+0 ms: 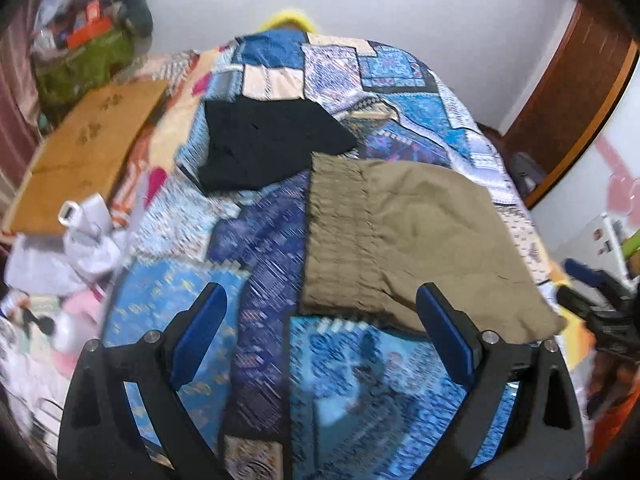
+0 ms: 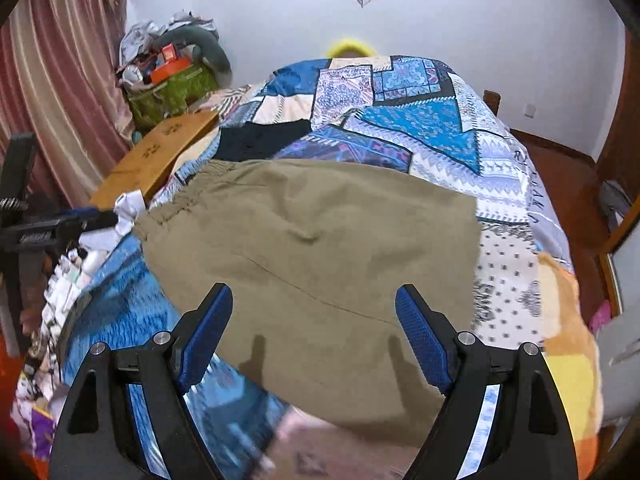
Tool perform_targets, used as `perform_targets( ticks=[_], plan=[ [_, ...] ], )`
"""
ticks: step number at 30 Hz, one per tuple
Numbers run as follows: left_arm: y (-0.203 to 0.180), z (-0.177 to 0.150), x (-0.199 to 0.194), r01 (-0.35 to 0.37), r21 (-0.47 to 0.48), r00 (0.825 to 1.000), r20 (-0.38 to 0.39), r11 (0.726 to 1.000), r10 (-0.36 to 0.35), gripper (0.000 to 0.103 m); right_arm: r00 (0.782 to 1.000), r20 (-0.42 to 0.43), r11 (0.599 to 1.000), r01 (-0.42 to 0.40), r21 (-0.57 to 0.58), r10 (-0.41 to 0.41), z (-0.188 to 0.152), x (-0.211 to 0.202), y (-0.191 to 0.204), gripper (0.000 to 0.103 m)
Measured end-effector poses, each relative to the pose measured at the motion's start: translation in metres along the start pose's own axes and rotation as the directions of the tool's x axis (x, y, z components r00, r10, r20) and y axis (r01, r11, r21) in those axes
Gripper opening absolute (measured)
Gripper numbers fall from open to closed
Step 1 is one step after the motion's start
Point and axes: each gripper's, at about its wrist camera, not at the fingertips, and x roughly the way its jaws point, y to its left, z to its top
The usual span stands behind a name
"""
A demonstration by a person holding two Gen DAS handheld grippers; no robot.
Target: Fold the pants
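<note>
Khaki pants (image 1: 404, 236) lie folded on the patchwork bedspread (image 1: 260, 240), elastic waistband to the left. They fill the middle of the right wrist view (image 2: 312, 256). My left gripper (image 1: 320, 300) is open and empty, hovering above the bedspread at the pants' near left corner. My right gripper (image 2: 314, 300) is open and empty above the pants' near edge. The right gripper also shows at the far right of the left wrist view (image 1: 600, 304), and the left gripper at the left edge of the right wrist view (image 2: 52, 228).
A folded black garment (image 1: 268, 144) lies farther back on the bed. A wooden board (image 1: 88, 152) and crumpled white cloth (image 1: 84, 236) lie at the bed's left side. A cluttered green basket (image 2: 172, 88) stands by the pink curtain. Wooden flooring (image 2: 560, 168) is on the right.
</note>
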Motion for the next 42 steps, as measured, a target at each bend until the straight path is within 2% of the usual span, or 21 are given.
perform_targets(
  ticks=[2,5,7,10,12,15,18,21,23,24,25,26,28,30,34,37,40,42],
  plan=[
    [-0.003,-0.006,0.004,0.044,-0.010,0.999,-0.026,0.999,-0.044,0.096,1.000,-0.012,1.000,0.008,0.013,-0.008,-0.005,0.014,0.004,0.081],
    [-0.009,-0.015,0.016,0.110,-0.018,0.990,-0.083,0.994,-0.111,0.096,0.997,-0.075,0.999,0.024,0.024,-0.022,-0.017,0.035,0.007,0.081],
    [-0.013,-0.019,0.023,0.164,-0.028,0.978,-0.123,0.986,-0.166,0.096,0.994,-0.101,0.999,0.034,0.017,-0.032,-0.025,0.042,0.006,0.081],
    [-0.020,-0.023,0.034,0.202,-0.052,0.965,-0.159,0.978,-0.207,0.096,0.996,-0.090,1.000,0.027,-0.004,-0.028,-0.030,0.038,0.007,0.082],
    [-0.022,-0.024,0.044,0.246,-0.089,0.948,-0.186,0.965,-0.258,0.096,0.995,-0.097,1.000,0.017,-0.006,-0.018,-0.031,0.037,0.006,0.083],
    [-0.024,-0.021,0.053,0.291,-0.123,0.934,-0.179,0.949,-0.310,0.097,0.995,-0.099,1.000,0.006,-0.012,-0.007,-0.033,0.038,0.006,0.084],
    [-0.020,-0.014,0.066,0.372,-0.166,0.901,-0.172,0.913,-0.398,0.099,0.995,-0.096,1.000,-0.006,-0.004,0.006,-0.034,0.038,0.007,0.085],
    [-0.013,-0.002,0.079,0.410,-0.230,0.877,-0.165,0.883,-0.451,0.101,0.996,-0.089,1.000,-0.014,0.003,0.014,-0.035,0.039,0.007,0.086],
    [-0.010,0.005,0.084,0.420,-0.261,0.869,-0.161,0.869,-0.468,0.101,0.996,-0.084,1.000,-0.020,0.006,0.020,-0.035,0.039,0.007,0.087],
    [-0.009,0.008,0.086,0.417,-0.271,0.871,-0.153,0.867,-0.467,0.099,0.996,-0.081,1.000,-0.023,0.009,0.024,-0.035,0.038,0.006,0.087],
    [-0.010,0.011,0.087,0.402,-0.271,0.881,-0.146,0.875,-0.450,0.090,0.996,-0.080,1.000,-0.026,0.012,0.027,-0.036,0.038,0.006,0.087],
    [-0.011,0.014,0.087,0.370,-0.261,0.899,-0.142,0.892,-0.414,0.082,0.996,-0.080,1.000,-0.029,0.013,0.030,-0.036,0.039,0.006,0.088],
    [-0.017,0.017,0.086,0.265,-0.208,0.945,-0.137,0.941,-0.297,0.048,0.996,-0.079,0.999,-0.034,0.016,0.036,-0.036,0.039,0.005,0.088],
    [-0.023,0.018,0.084,0.195,-0.161,0.970,-0.117,0.967,-0.215,0.041,0.996,-0.077,0.999,-0.037,0.018,0.038,-0.035,0.038,0.005,0.088],
    [-0.030,0.011,0.071,0.121,-0.110,0.991,-0.050,0.987,-0.127,0.035,0.996,-0.079,0.998,-0.044,0.043,0.048,-0.033,0.035,0.003,0.088],
    [-0.038,0.008,0.050,0.039,-0.036,0.999,0.026,0.999,-0.038,0.032,0.994,-0.067,0.990,-0.076,0.121,0.084,-0.029,0.029,-0.004,0.088],
    [-0.047,0.008,0.024,-0.054,0.046,0.992,0.117,0.997,0.048,0.030,0.996,-0.043,0.987,-0.075,0.142,0.082,-0.026,0.019,-0.006,0.088],
    [-0.054,0.010,0.006,-0.125,0.105,0.977,0.187,0.987,0.104,0.028,0.997,-0.033,0.990,-0.059,0.131,0.064,-0.026,0.013,-0.005,0.088]
  ],
)
